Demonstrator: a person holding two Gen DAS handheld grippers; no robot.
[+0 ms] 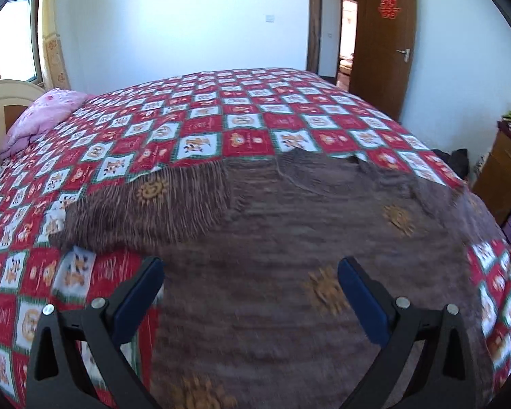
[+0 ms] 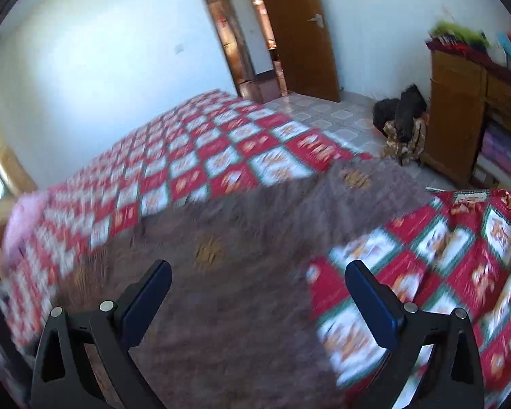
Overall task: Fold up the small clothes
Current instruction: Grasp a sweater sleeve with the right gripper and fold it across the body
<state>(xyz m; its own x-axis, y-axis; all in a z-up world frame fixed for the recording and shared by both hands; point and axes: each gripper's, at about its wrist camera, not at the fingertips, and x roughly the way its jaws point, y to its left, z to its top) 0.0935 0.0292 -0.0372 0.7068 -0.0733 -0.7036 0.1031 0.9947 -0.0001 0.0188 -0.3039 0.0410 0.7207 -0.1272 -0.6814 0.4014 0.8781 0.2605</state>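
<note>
Covering checked bedspread (image 1: 255, 116): brown garment (image 1: 289, 238).

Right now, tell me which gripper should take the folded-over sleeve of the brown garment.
Left, probably. In the left gripper's view, the folded sleeve lies sharp just ahead of its open fingers. The right gripper, also open, hangs over the brown garment's other side; its view is blurred.

Brown garment (image 2: 242, 272) motion-blurred, cut off below

Beyond the brown garment (image 1: 289, 225) I saw open bedspread (image 1: 242, 102) all the way to the far edge. Only a pink pillow (image 1: 41, 116) blocked the left corner; a wooden cabinet (image 2: 460, 109) stood right of the bed.
</note>
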